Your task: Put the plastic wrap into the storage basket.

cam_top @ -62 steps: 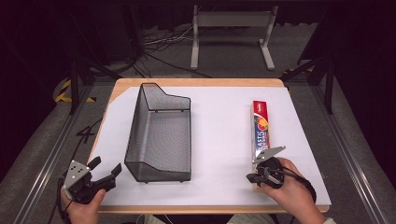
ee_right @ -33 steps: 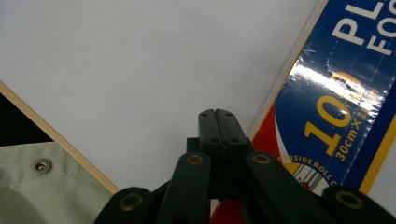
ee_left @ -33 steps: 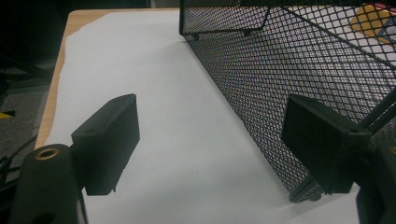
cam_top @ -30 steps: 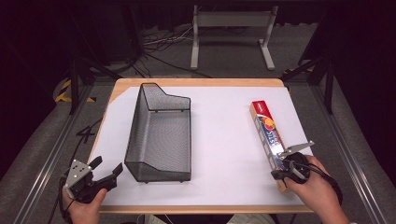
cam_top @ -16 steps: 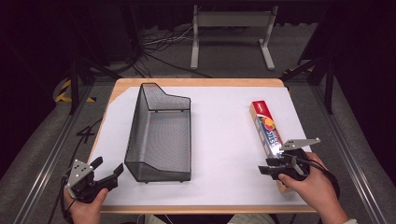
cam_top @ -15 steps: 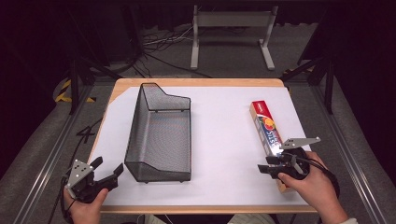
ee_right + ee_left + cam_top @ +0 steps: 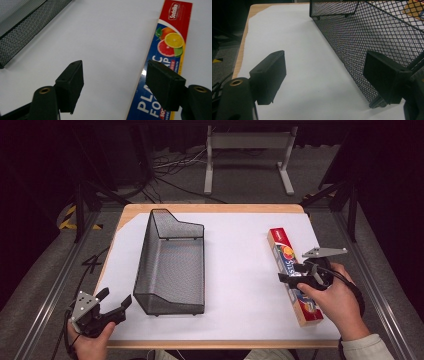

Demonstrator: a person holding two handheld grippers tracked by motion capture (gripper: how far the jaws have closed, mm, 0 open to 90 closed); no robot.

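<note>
Now the right gripper (image 7: 290, 279) has swung left off the wrap box (image 7: 162, 62), jaws wide and empty; the left gripper (image 7: 111, 307) waits open, holding nothing, beside the basket (image 7: 170, 265).

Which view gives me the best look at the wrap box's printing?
The right gripper view: the box lies close, its fruit picture and lettering legible. The high view shows its whole length but small, partly under the right hand. The left gripper view catches a corner through the basket.

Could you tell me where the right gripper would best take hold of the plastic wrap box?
Probably across the plastic wrap box at mid-length, coming from above: it lies flat, long and narrow, so the open right gripper should span its short width, and a middle grip should keep it balanced.
</note>
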